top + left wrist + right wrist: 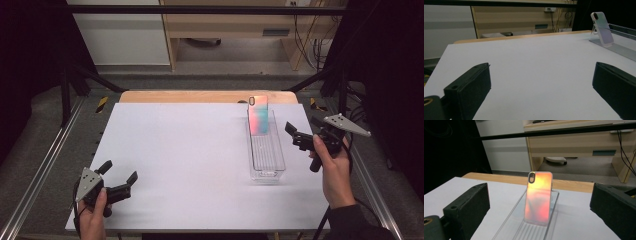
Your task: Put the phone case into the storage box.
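An iridescent phone case [258, 114] stands upright, leaning at the far end of a long clear plastic tray [267, 155] on the right of the white tabletop [190, 150]. My right gripper [301, 126] is held just right of the tray, open and empty, pointing toward the case. In the right gripper view the case [538, 196] glows orange-pink in the tray [534, 232], ahead of the spread jaws of the right gripper [541, 202]. My left gripper [120, 171] rests open and empty near the front left corner. In the left gripper view the case [602, 28] is far off at the upper right.
A wooden strip [200, 96] borders the table's far edge. Metal frame rails [45, 160] run along both sides. Beyond the table are a wooden desk [225, 30] and hanging cables [307, 40]. The tray's near part holds nothing.
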